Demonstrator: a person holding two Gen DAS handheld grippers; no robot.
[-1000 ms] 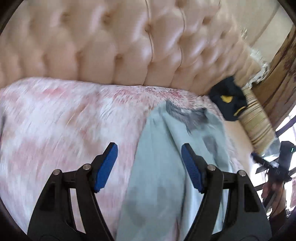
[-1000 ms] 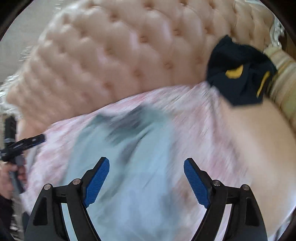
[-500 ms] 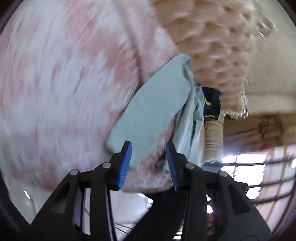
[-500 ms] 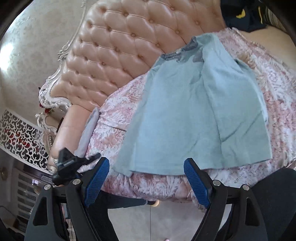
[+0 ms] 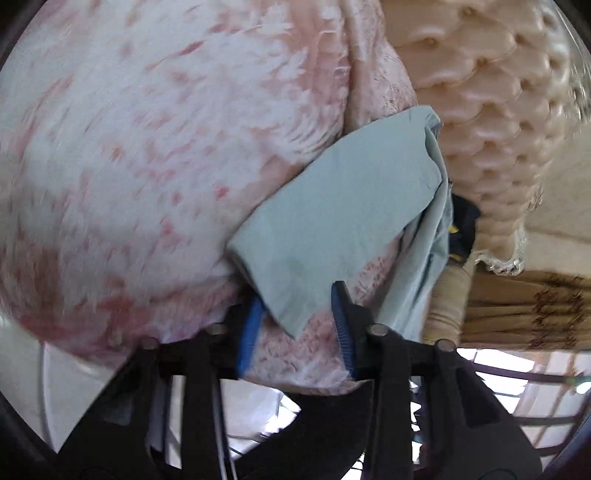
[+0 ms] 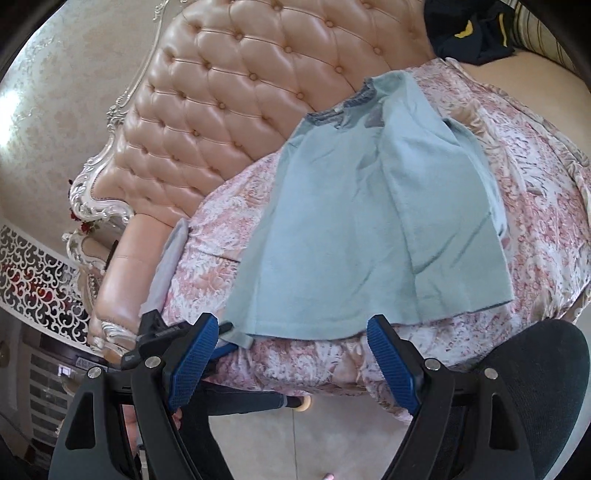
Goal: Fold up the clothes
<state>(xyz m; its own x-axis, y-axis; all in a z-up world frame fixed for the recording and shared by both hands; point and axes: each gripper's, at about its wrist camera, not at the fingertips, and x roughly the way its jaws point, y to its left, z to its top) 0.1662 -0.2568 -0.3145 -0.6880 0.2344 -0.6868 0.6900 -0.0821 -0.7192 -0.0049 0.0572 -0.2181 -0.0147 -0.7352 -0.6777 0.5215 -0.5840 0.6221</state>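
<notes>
A pale blue shirt (image 6: 351, 229) lies flat on the pink flowered bed cover (image 6: 535, 206), collar toward the headboard, one side folded over. In the left wrist view its near hem corner (image 5: 295, 314) lies between the blue pads of my left gripper (image 5: 297, 321). The jaws are closing, with a gap still showing between pads and cloth. The right wrist view shows that left gripper (image 6: 225, 339) at the shirt's left hem corner. My right gripper (image 6: 291, 354) stands open just short of the hem, at the bed's near edge, nothing between its fingers.
A tufted peach headboard (image 6: 240, 92) backs the bed. A dark navy garment (image 6: 469, 33) lies by it at the far right, a grey cloth (image 6: 166, 266) at the bed's left edge. A person's dark-clad leg (image 6: 546, 369) is below right. Tiled floor (image 6: 314, 435) lies under the grippers.
Both grippers pulled back from the headboard to the bed's near edge. The left one rolled, dropped to the shirt's hem corner and narrowed its jaws. The right stayed wide.
</notes>
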